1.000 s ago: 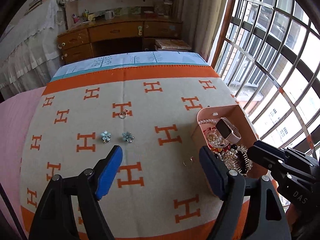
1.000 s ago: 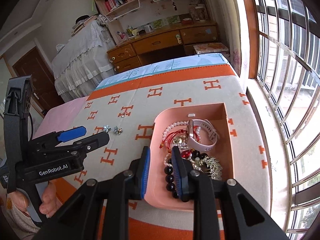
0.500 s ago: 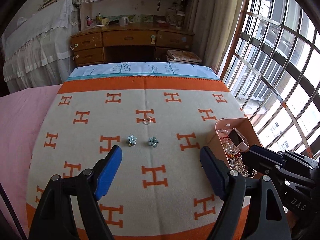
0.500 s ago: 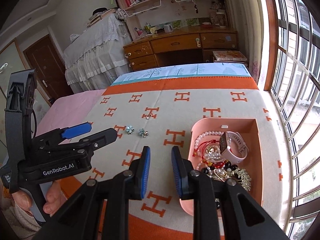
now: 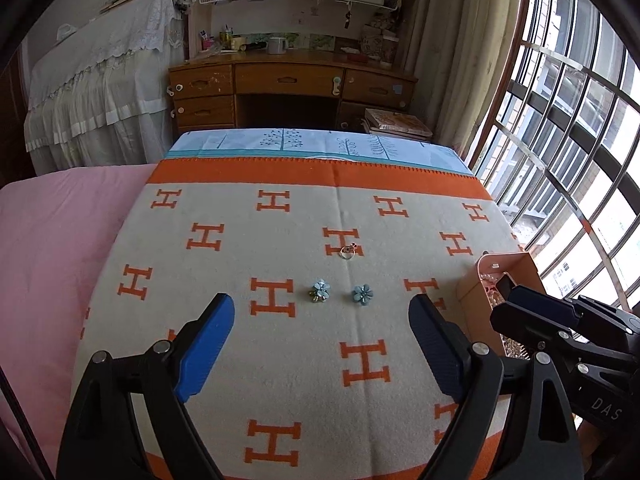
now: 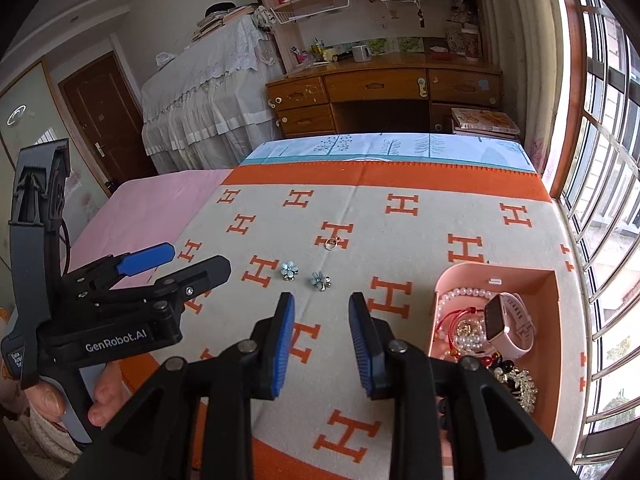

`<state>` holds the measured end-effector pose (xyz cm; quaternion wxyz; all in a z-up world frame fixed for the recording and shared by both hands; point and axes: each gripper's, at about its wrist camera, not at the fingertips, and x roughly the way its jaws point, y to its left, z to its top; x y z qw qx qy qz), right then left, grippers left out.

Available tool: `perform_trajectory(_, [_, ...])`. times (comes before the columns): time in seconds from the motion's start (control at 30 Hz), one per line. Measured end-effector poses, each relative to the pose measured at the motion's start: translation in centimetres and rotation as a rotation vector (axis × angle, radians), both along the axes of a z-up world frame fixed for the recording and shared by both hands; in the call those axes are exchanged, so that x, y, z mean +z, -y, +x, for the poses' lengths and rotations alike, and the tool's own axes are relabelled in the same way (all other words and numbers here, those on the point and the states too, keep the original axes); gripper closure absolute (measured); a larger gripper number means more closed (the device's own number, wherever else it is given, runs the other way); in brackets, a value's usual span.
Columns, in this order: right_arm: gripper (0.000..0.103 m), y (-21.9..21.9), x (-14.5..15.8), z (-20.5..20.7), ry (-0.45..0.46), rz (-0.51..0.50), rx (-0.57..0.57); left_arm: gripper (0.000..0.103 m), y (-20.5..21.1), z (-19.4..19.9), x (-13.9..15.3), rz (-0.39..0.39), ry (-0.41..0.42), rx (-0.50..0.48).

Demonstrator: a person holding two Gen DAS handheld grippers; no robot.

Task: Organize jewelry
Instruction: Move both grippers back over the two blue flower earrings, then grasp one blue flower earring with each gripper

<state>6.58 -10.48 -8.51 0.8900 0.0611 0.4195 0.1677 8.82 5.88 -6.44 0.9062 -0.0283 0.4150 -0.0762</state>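
Pink tray point(image 5: 472, 292) half hidden behind right gripper point(image 5: 532, 312); ring point(image 5: 347, 253) detail unreadable.

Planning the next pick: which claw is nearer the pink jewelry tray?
Right. The right claw hovers just left of the pink jewelry tray; the left claw sits farther left, over the blanket.

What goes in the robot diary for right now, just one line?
left gripper: open, empty | right gripper: open, empty | two flower earrings and ring on blanket | pink box: holds jewelry
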Motion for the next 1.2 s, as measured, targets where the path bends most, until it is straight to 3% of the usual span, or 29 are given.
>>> perform_trajectory(0.5, [0.062, -2.8, -5.2, 3.7, -0.091, -0.062, 0.048, 0.012, -3.1, 3.4, -6.0, 0.008, -0.087, 0.000])
perform_trajectory(0.93, [0.062, -5.1, -9.1, 6.0, -0.134, -0.136, 0.091, 0.012, -0.9, 7.3, -9.7, 0.071, -0.106, -0.119])
perform_trajectory(1.03, [0.062, -4.8, -9.1, 6.0, -0.133, -0.136, 0.085, 0.019, -0.2, 7.9, -10.0, 0.099, -0.098, -0.138])
perform_trajectory(1.1, [0.062, -4.6, -9.1, 6.1, -0.135, -0.133, 0.077, 0.032, 0.2, 8.2, -10.2, 0.118, -0.098, -0.145])
perform_trajectory(1.2, [0.062, -4.3, -9.2, 6.2, -0.143, -0.124, 0.072, 0.041, 0.8, 8.5, -10.4, 0.142, -0.094, -0.161])
